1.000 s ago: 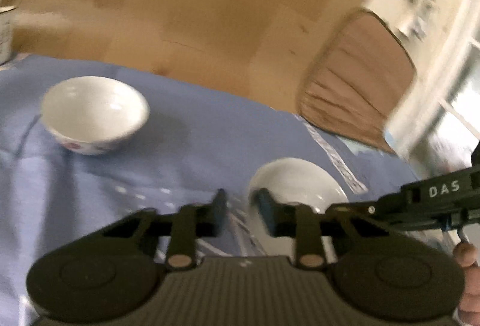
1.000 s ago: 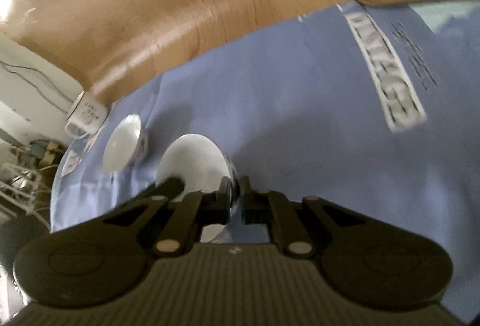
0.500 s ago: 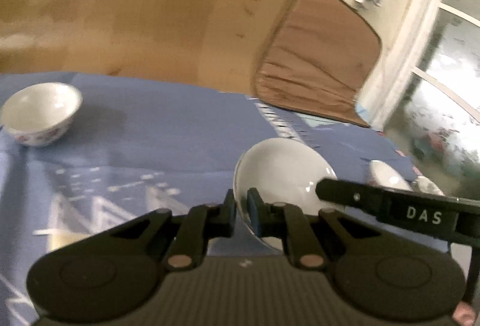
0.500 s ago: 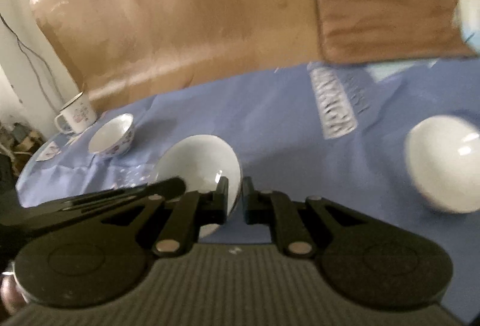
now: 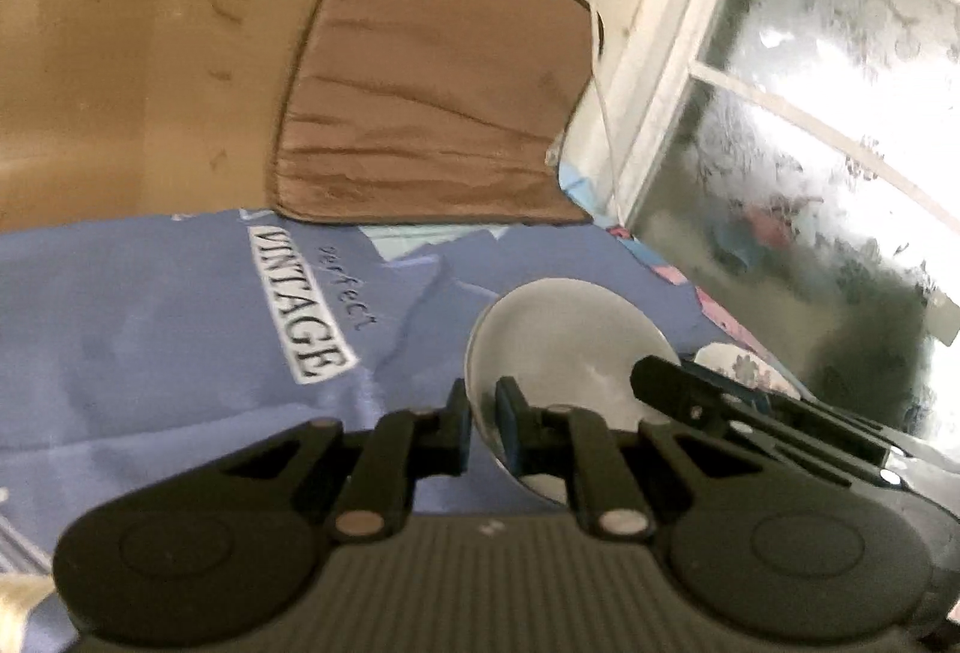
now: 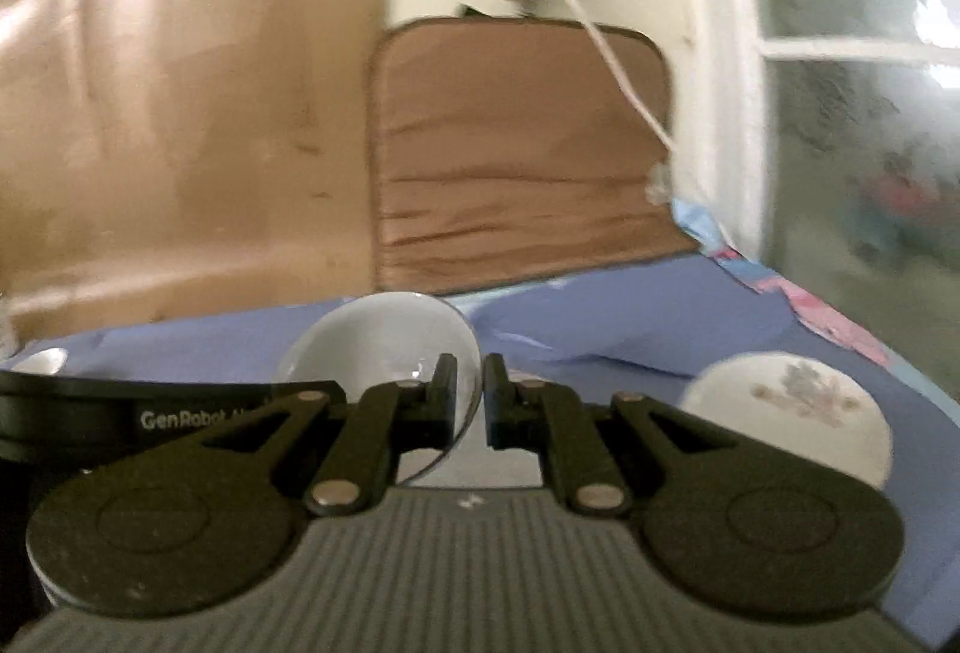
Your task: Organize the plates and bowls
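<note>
At my fingertips: left claw (image 5: pixel 483 416) and right claw (image 6: pixel 468 392) each pinch one rim of the white bowl (image 5: pixel 558 347) — empty, carried between them | beyond, on blue cloth (image 6: pixel 630 317): floral plate (image 6: pixel 792 413), bare — likely the stacking spot | far: brown cushion (image 6: pixel 516 155).

We note a surface under a blue printed cloth (image 5: pixel 150 329); a floral plate (image 6: pixel 798 407) lies flat on it.
</note>
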`<act>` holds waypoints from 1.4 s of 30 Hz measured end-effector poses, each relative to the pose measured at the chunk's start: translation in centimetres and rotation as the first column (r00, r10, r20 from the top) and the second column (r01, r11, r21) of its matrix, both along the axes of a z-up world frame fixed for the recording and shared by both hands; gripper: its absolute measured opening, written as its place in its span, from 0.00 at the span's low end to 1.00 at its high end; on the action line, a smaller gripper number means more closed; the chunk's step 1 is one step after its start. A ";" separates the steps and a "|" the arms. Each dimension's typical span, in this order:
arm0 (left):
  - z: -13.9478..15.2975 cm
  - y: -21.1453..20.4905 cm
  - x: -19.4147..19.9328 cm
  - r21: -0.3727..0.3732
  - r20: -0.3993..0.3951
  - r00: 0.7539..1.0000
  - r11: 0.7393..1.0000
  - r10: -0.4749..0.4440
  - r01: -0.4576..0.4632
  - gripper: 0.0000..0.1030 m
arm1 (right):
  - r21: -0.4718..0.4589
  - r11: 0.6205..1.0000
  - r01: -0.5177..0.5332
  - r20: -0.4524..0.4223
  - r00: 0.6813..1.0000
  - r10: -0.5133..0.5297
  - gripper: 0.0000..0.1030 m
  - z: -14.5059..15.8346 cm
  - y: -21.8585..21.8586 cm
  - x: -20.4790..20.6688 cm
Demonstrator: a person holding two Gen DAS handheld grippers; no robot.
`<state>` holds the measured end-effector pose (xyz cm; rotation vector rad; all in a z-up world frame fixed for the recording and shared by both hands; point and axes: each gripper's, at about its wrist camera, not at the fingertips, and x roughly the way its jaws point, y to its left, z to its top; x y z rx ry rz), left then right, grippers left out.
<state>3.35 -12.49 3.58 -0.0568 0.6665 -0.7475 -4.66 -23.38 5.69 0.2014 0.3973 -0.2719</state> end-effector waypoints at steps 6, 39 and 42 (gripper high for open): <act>-0.5 -1.6 0.3 0.061 0.007 1.000 0.998 0.023 -0.024 0.12 | -0.010 1.000 0.018 -0.014 1.000 -0.018 0.13 -1.4 -1.2 0.9; -2.7 27.9 1.7 0.083 0.004 0.751 0.748 0.660 -0.658 0.23 | 0.335 0.776 -0.535 -0.242 0.747 0.619 0.35 -2.1 12.2 10.1; -3.0 30.3 1.6 -0.029 -0.063 0.681 0.681 0.729 -0.732 0.24 | 0.430 0.742 -0.514 -0.207 0.744 0.636 0.35 -1.6 13.6 13.1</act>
